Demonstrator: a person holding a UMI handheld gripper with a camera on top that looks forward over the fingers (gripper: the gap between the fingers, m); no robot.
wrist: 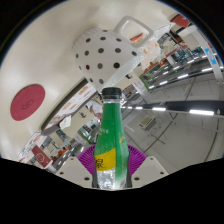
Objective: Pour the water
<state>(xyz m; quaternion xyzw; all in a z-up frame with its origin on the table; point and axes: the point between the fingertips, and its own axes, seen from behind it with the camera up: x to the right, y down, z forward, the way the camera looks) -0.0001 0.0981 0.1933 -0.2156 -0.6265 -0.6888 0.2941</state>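
One green bottle (112, 140) held upright in the tool (111, 168), lifted toward a shop ceiling.

Nearest the camera, the tool's two fingers close on the lower body of the bottle, their purple pads (92, 158) pressing against it from either side, so the tool is clamped on the bottle. The bottle is single, clear green plastic with a yellow label (112, 163) low down and a dark cap (111, 93) on top; it stands straight up between the fingers. Whether water is inside I cannot tell. Beyond it, shelves of packaged goods (60, 135) curve away on the left and more run on the right. Farther off hang one white ball with black dots (104, 50) and one red disc (28, 99), with long strip lights (185, 111) across the ceiling.
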